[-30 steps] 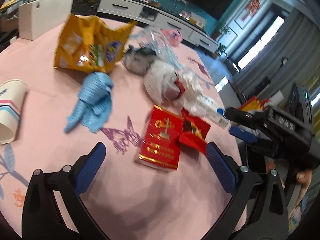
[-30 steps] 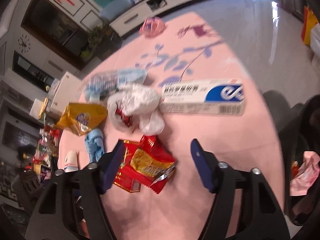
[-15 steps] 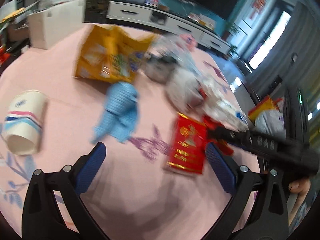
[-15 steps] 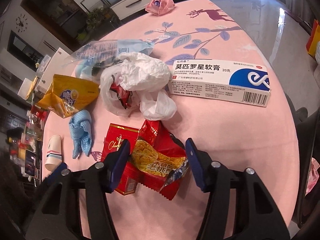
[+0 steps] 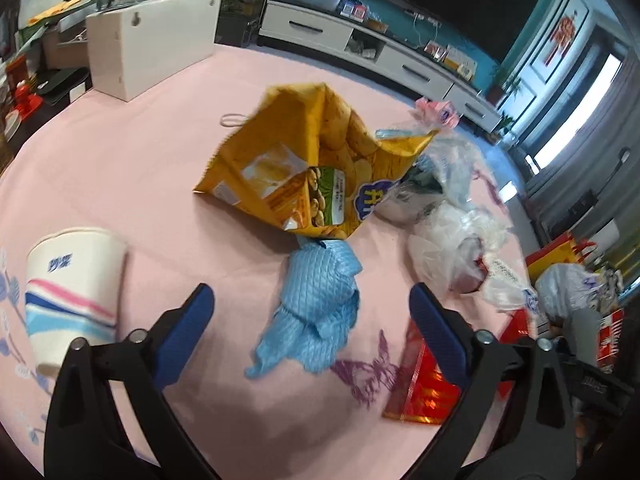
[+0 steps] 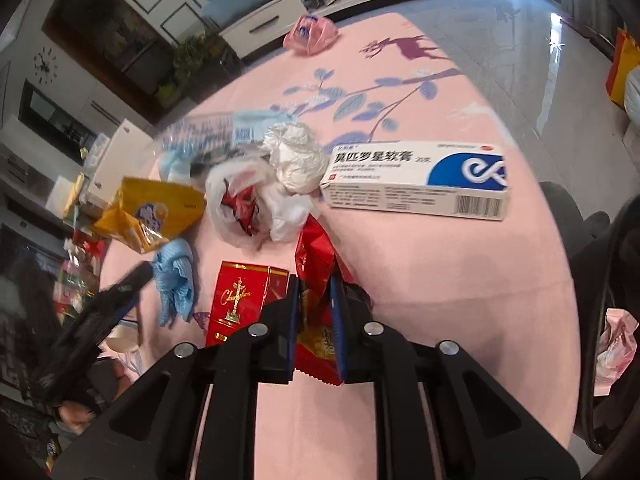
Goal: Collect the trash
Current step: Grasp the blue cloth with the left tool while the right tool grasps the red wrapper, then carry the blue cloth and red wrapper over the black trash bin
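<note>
My right gripper (image 6: 314,282) is shut on the red snack wrapper (image 6: 316,252), which is pinched upright between the blue pads beside the red cigarette box (image 6: 238,300). My left gripper (image 5: 309,292) hangs over the crumpled blue cloth (image 5: 316,312). Its jaws are closing but stand wide, with the cloth between them and untouched. A yellow chip bag (image 5: 312,168) lies just beyond the cloth. A paper cup (image 5: 72,284) lies on its side at the left. A white plastic bag (image 6: 248,192) with red scraps sits mid-table.
A long white and blue medicine box (image 6: 416,184) lies right of the plastic bag. A pink bag (image 6: 310,34) sits at the far edge of the pink tablecloth (image 6: 440,300). A white box (image 5: 152,40) stands at the back left. A dark chair (image 6: 600,260) is at the right.
The right jaws have closed on the red snack wrapper. The left gripper has swung left, from over the red cigarette box to over the blue cloth.
</note>
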A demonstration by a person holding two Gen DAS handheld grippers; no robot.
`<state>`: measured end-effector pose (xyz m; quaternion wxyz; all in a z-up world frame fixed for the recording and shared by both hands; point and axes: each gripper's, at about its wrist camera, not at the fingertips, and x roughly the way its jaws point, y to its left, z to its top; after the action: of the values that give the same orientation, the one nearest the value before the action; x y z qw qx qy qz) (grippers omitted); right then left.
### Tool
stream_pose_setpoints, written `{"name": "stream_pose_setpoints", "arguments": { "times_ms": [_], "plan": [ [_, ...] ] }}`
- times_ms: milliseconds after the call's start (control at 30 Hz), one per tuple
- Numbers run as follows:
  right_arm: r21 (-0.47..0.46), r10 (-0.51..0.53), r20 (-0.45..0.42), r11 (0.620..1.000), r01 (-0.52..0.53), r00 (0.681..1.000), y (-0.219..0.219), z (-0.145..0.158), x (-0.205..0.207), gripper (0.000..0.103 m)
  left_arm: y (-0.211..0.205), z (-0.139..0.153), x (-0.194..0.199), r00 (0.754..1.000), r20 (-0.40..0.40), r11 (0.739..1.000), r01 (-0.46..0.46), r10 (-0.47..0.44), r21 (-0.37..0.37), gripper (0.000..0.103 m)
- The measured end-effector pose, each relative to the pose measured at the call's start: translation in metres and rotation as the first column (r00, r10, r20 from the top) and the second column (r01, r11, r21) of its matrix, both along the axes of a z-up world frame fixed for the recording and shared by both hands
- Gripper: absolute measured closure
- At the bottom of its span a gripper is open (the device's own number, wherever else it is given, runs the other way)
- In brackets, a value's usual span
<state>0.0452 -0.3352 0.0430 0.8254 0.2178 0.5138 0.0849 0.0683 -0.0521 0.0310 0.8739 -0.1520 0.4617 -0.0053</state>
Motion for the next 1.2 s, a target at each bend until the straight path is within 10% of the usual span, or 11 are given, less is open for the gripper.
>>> {"name": "stream_pose_setpoints", "arguments": {
  "times_ms": [233,433,1200],
  "plan": [
    [0.033,-0.049,0.04,0.998,0.048,0.998,-0.022,0.017,-0.008,0.087,-0.001,-0.021,0.018,0.999,-0.04,1.0,-0.021,0.021,0.0,0.03],
    [0.052,-0.115,0.091,0.993,0.11,0.989,-0.046,0.033,-0.018,0.087,-0.007,-0.024,0.016,0.999,-0.033,0.999,0.01,-0.011,-0.037,0.069],
    [0.029,-0.218,0.268,0.975,0.219,0.938,-0.083,0.086,-0.068,0.087,-0.07,0.072,-0.082,0.965,0.206,0.964,0.198,-0.16,-0.179,0.073]
  ]
}}
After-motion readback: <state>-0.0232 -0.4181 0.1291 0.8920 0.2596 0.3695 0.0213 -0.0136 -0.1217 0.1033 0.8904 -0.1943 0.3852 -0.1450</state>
